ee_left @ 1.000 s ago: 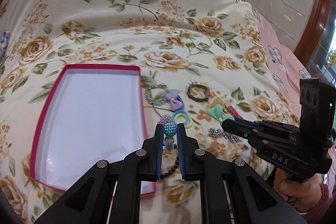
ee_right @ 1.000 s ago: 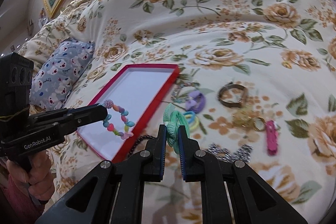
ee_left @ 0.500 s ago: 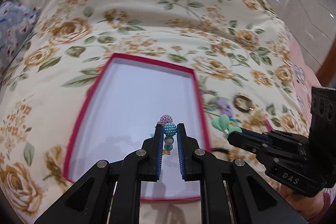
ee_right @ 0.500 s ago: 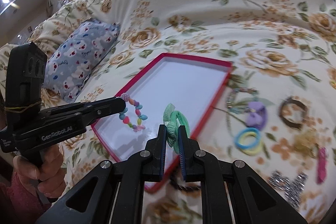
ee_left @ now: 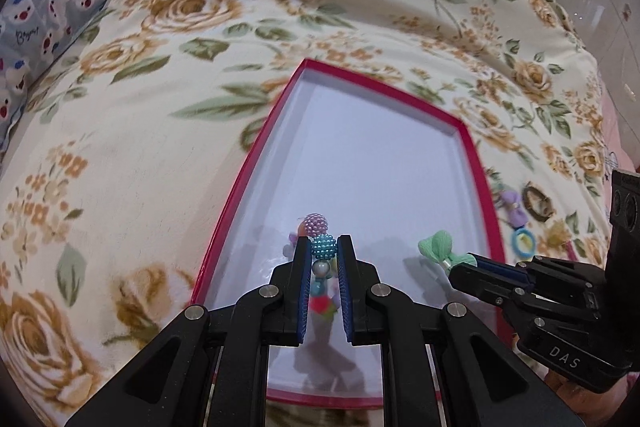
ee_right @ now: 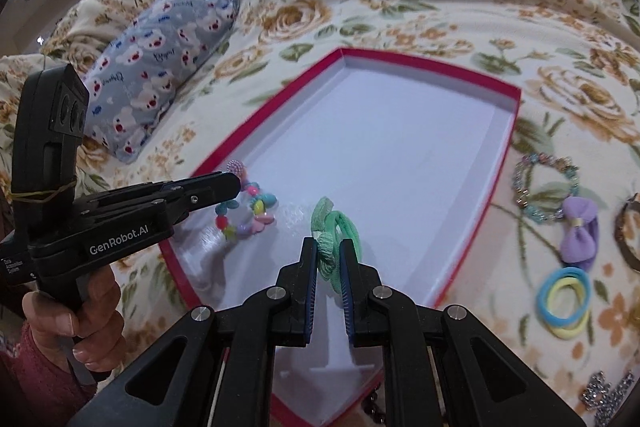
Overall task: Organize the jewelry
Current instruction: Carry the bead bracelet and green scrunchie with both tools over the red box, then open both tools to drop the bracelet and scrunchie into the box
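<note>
A red-rimmed box (ee_left: 256, 163) with a white floor lies on the floral bedspread; it also shows in the right wrist view (ee_right: 516, 95). My left gripper (ee_left: 324, 247) is shut on a colourful beaded bracelet (ee_left: 323, 246) and holds it low over the box's near left part; the bracelet (ee_right: 246, 213) hangs from it in the right wrist view. My right gripper (ee_right: 331, 247) is shut on a green bow hair tie (ee_right: 334, 235) above the box's near part; the bow (ee_left: 440, 247) shows beside the left gripper.
Outside the box to the right lie a beaded bracelet (ee_right: 544, 183), a purple bow tie (ee_right: 578, 235), blue and yellow hair bands (ee_right: 564, 301), a brown ring (ee_right: 628, 231) and a sparkly clip (ee_right: 608, 393). A blue patterned pillow (ee_right: 160, 63) lies left of the box.
Both grippers have moved left from the loose jewelry to over the box, carrying the bracelet and the green bow. Both have come lower toward the box floor.
</note>
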`<action>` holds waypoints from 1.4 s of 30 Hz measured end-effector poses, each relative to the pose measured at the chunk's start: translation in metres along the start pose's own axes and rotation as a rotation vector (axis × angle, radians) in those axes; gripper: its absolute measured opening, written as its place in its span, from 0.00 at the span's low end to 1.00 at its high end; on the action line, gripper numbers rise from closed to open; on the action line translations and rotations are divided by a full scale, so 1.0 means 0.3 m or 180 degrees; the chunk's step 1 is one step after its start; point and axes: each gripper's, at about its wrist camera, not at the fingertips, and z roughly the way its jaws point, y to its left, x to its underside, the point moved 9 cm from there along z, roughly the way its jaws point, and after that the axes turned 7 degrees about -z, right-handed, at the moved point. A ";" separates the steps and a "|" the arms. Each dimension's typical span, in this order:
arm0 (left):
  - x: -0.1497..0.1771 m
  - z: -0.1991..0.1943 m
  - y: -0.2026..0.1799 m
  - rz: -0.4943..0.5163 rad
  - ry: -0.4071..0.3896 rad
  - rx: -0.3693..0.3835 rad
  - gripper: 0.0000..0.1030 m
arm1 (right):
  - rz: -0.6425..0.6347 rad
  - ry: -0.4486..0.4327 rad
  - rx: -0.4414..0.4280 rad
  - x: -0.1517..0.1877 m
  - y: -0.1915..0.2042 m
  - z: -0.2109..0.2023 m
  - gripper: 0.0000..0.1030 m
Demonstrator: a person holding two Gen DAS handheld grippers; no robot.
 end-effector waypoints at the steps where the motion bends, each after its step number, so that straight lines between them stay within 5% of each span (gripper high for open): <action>1: 0.003 0.015 0.004 -0.0004 0.0021 -0.0027 0.11 | -0.0003 0.0048 0.0003 0.009 -0.002 0.014 0.11; 13: 0.005 0.068 0.029 -0.0005 0.0058 -0.0183 0.13 | -0.0013 0.0136 -0.0014 0.017 -0.001 0.047 0.20; 21: 0.014 0.036 0.026 -0.0009 0.0015 -0.0226 0.22 | 0.0058 0.0030 -0.0038 0.005 0.000 0.001 0.27; 27: 0.021 -0.019 0.005 0.0010 -0.0066 -0.0233 0.38 | 0.0167 -0.0163 0.0026 0.004 -0.028 -0.103 0.30; 42: 0.072 -0.119 -0.186 0.0264 -0.0084 0.0057 0.44 | 0.0651 -0.0450 0.0526 0.127 -0.274 -0.384 0.34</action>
